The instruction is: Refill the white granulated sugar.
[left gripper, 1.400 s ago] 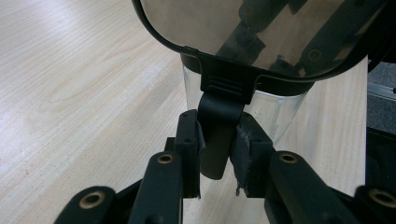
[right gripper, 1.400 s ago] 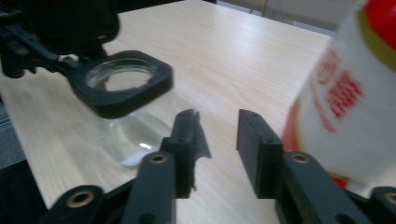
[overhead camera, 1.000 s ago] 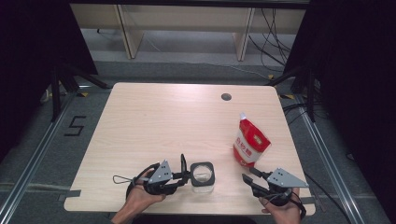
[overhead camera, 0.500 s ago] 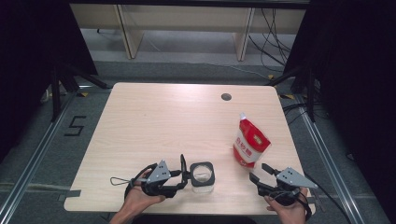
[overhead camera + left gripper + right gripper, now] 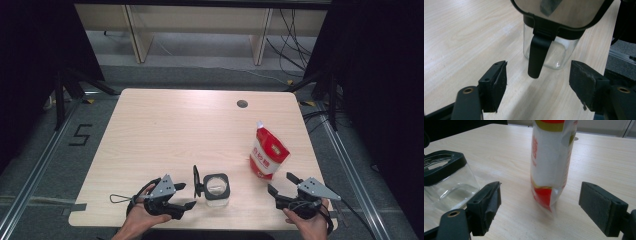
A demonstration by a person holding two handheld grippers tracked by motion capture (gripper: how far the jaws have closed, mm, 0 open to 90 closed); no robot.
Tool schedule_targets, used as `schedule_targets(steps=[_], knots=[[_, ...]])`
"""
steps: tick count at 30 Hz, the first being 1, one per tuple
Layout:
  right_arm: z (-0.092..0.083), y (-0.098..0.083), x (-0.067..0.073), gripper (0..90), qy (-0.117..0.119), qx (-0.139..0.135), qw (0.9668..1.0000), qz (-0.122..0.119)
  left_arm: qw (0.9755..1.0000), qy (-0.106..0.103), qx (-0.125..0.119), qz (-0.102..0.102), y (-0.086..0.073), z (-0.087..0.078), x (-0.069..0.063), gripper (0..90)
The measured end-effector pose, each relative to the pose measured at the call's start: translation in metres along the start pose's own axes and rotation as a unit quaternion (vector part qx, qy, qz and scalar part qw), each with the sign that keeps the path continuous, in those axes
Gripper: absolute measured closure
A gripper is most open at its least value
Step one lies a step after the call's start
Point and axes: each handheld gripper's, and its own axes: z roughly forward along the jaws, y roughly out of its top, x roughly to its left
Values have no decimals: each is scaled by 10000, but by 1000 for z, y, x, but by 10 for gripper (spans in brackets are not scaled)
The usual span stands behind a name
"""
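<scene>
Glass jar [image 5: 217,189] stood upright at bench [image 5: 165,130] near edge, lid flipped open, left claw [image 5: 186,195] just beside it, jaws just opened wide, nothing gripped, red-and-white pouch [image 5: 268,154] upright to its right, right claw [image 5: 281,183] likewise just opened wide, empty.

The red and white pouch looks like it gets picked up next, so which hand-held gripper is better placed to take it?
Probably the right hand-held gripper: its jaws, just opened, stand wide and empty, facing the upright pouch. The left hand-held gripper faces the glass jar instead.
</scene>
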Motion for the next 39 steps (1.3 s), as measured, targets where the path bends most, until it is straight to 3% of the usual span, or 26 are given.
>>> schedule_targets(steps=[2, 5, 6, 8, 9, 10, 12, 13, 14, 16, 17, 20, 21, 22, 23, 24, 25, 26, 27, 29, 30, 31, 32, 36, 38, 39], knots=[[0, 1, -3, 176, -87, 23, 9998, -155, 9999, -41, 140, 39, -2, 0, 2, 274], [2, 2, -4, 162, 14, 72, 9999, -102, 9995, 39, 279, 118, -5, -2, 2, 250], [4, 1, -5, 162, -65, 32, 9998, -197, 9997, 56, 258, -3, -6, -2, 1, 250], [6, 1, -2, 162, -78, 151, 9999, -12, 9997, 26, 218, -70, -6, -2, 0, 230], [12, 1, -7, 162, -4, 94, 9997, -244, 9997, 2, 235, -77, -6, -3, 0, 220], [12, 1, -7, 162, -4, 94, 9997, -244, 9996, 2, 260, -98, -6, -3, -1, 220], [13, 1, -5, 164, -27, 139, 9999, -86, 9996, 59, 283, 16, -6, -3, -1, 212], [16, 1, -7, 163, -28, 110, 9998, -136, 9992, 89, 378, 108, -6, -4, 0, 205], [16, 1, -7, 163, -28, 110, 9998, -136, 9994, 79, 334, 17, -7, -4, -2, 205], [19, 3, -10, 164, 25, 46, 9998, -184, 9994, 97, 331, 39, -7, -4, -2, 188], [21, 3, -11, 164, 77, 39, 9999, -118, 9993, 90, 346, -112, -7, -3, -4, 188], [27, 2, -14, 165, 33, 25, 9999, -164, 9993, 145, 344, 7, -7, -2, -4, 187], [27, 3, -11, 165, 52, 132, 9999, 51, 9993, 130, 353, -30, -8, -2, -4, 187], [30, 3, -14, 165, -5, 12, 9999, -168, 9995, 100, 314, -15, -8, -1, -4, 187], [32, 4, -15, 168, 43, -3, 9998, -190, 9993, 115, 342, 46, -7, -1, -4, 187], [32, 4, -14, 169, -7, 33, 10000, -92, 9992, 139, 377, -25, -8, 0, -5, 187], [36, 5, -17, 169, 44, 6, 9998, -191, 9991, 125, 386, -80, -8, 0, -5, 187], [36, 5, -17, 169, 44, 6, 9998, -191, 9992, 57, 401, 45, -7, 0, -4, 187], [36, 5, -13, 170, 6, 81, 10000, 23, 9992, 73, 391, 79, -8, 1, -4, 187], [42, 6, -16, 174, 60, -31, 9998, -167, 9995, 67, 321, 11, -9, 3, -5, 187], [44, 6, -18, 176, 9, -57, 9997, -254, 9993, 56, 340, -117, -9, 3, -6, 186], [45, 6, -16, 179, 23, -58, 9999, -131, 9988, 185, 451, -6, -9, 3, -5, 185], [47, 7, -17, 186, 12, -69, 9997, -255, 9986, 109, 522, 28, -8, 1, -3, 185], [52, 8, -19, 197, 136, -80, 9996, -218, 9991, 81, 403, 44, -8, 2, -4, 183], [54, 8, -17, 208, 61, -208, 9997, -83, 9990, 42, 436, 44, -8, 2, -3, 183], [55, 9, -18, 208, 17, -257, 9995, -193, 9991, 66, 416, 47, -8, 2, -4, 183]])
